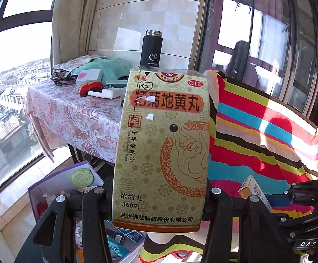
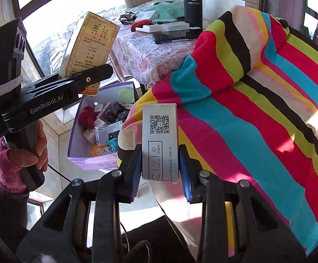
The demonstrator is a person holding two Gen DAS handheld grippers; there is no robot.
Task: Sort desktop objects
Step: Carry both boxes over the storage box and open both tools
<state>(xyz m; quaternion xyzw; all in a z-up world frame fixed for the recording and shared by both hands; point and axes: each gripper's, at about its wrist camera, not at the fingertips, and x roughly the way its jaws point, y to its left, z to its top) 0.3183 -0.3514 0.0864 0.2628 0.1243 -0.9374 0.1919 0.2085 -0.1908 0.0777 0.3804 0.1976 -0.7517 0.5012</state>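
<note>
1. Left wrist view: my left gripper [image 1: 159,199] clenched the lower end of a tall medicine carton [image 1: 162,144], held upright in the air. I judged it light, stiff cardboard, best pinched across its narrow sides.
2. Right wrist view: my right gripper [image 2: 160,166] grasped a small grey QR-code box [image 2: 160,140], near the striped cloth [image 2: 257,114]. Only this view showed the purple sorting box [image 2: 93,160] fully, low on the left, below the carton.
</note>
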